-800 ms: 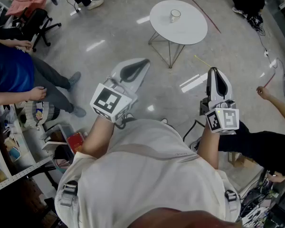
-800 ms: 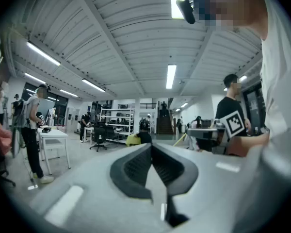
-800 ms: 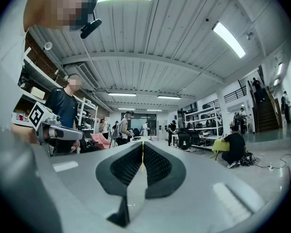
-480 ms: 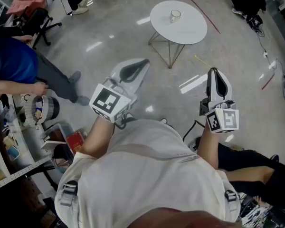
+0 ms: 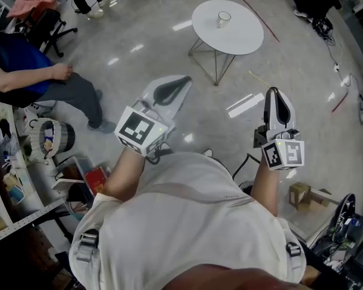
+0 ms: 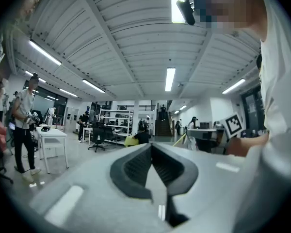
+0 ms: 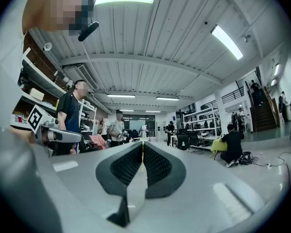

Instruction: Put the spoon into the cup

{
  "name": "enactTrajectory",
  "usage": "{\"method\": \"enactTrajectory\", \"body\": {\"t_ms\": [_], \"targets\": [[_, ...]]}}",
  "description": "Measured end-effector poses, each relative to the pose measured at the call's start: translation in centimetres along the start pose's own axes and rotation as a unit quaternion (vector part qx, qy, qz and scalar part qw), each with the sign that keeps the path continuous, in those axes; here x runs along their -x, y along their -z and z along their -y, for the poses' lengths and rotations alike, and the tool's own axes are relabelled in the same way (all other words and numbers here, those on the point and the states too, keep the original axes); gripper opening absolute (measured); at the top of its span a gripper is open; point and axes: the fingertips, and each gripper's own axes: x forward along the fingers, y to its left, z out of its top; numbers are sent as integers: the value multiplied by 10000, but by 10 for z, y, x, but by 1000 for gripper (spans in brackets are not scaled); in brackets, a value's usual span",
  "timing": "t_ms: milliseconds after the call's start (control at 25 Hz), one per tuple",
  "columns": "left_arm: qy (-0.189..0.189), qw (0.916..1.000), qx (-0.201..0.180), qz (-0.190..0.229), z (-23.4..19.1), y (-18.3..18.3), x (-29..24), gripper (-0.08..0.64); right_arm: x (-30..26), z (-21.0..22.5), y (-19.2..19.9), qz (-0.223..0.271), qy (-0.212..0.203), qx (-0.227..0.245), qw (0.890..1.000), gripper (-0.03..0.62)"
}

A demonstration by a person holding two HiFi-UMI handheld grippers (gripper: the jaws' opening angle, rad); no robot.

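Gone from the right edge are the dark legs that were seen a moment ago, and a small wooden box (image 5: 300, 194) is now shown on the floor (image 5: 139, 59) there. At the left, the person in blue (image 5: 15, 71) is seen bent further over, with a hand stretched out. Both grippers are kept where they were.

The shiny grey floor fills most of the head view. Below it, the white shirt (image 5: 187, 222) of the one who holds the grippers is seen from above.

A round white table (image 5: 245, 38) on thin wire legs is set well ahead of both grippers, far from their tips.

The left gripper (image 5: 185, 79) is held out level over the floor. Its jaws are pressed together at the tips, and nothing is held between them, as is shown in the left gripper view (image 6: 151, 144). The right gripper (image 5: 272, 91) is held level too, well apart from the left one. Its jaws are closed tight on nothing, as is shown in the right gripper view (image 7: 142, 143).

The cup (image 5: 223, 20) is stood upright on the table, near the far side. The spoon cannot be made out; it is too small to tell if it is by the cup.
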Motion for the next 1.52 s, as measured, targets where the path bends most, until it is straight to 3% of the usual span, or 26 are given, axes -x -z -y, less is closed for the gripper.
{"method": "enactTrajectory", "body": {"t_ms": [440,600,720,840,1080,1320,1520], "targets": [[294,9994,153,130,-45,8,37,2,-27,-38,-5,162,329,173,9992,11],[504,9982,316,70,-68,26,50,2,-39,-71,14,-68,361,342,9987,11],[572,9976,398,0,-80,35,43,2,-46,-72,24,-233,407,332,9983,11],[686,9967,416,-86,-86,41,26,2,-57,-54,26,-239,537,270,9979,11],[766,9967,91,-251,-100,39,-33,2,-104,5,39,-126,520,115,9985,11],[387,9973,-79,-622,-126,44,-122,2,-159,92,47,37,338,-73,9994,10],[76,9981,-57,-616,-135,32,-203,2,-199,174,51,2,150,-124,9998,11]]}}
